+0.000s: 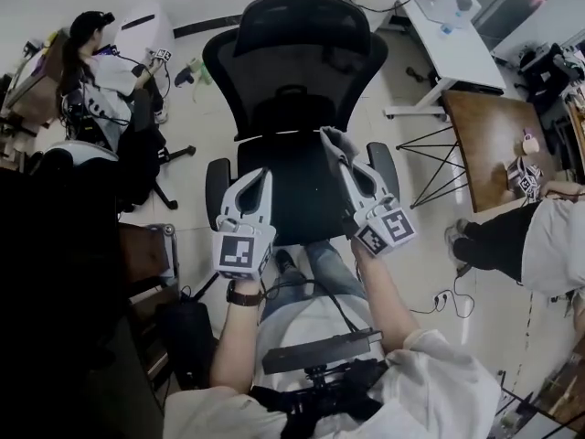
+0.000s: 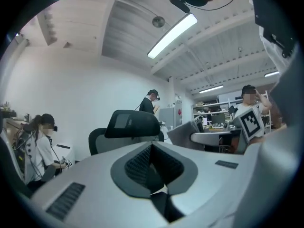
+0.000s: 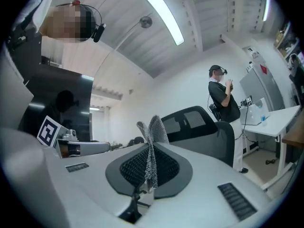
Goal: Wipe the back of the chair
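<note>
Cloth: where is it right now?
The cloth is pinched in the right gripper; in the head view it sits right of centre, over the chair seat near the backrest.

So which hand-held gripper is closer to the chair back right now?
Right. The right hand-held gripper, pinching a cloth, reaches over the seat towards the chair back; the left hand-held gripper hangs farther off.

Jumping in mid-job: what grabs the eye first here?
The black mesh chair fills the middle of the head view, facing the person. The right gripper is shut on a grey cloth that sticks up between its fingers; the left gripper, beside it, is shut and empty.
</note>
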Motion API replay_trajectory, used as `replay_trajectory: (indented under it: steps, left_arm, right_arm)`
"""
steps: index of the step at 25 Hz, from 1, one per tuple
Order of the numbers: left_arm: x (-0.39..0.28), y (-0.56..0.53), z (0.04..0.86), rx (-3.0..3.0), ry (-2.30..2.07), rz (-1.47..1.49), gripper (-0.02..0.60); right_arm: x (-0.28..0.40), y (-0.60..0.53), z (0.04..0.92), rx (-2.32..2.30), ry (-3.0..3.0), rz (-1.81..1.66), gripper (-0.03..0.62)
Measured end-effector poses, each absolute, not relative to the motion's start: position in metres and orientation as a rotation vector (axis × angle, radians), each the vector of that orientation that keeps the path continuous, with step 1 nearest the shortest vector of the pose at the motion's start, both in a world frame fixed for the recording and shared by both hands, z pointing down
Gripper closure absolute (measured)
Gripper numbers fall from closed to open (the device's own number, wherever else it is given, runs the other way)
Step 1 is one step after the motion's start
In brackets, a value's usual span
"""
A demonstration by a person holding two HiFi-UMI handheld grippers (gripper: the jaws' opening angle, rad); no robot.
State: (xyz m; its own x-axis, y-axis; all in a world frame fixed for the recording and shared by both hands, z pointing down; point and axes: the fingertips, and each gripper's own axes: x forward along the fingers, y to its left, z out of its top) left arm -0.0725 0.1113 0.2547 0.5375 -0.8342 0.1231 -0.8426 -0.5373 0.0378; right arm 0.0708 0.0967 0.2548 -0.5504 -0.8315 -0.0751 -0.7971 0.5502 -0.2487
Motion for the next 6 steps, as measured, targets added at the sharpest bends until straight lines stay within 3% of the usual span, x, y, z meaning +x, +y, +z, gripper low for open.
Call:
replay_trajectory:
  steps: [6]
  left_arm:
    - [-0.081, 0.129, 0.217, 2.660, -1.492, 0.104, 0.561]
  right_arm:
    - [0.043, 0.118, 0.227, -1.348, 2.593, -0.298, 0.572]
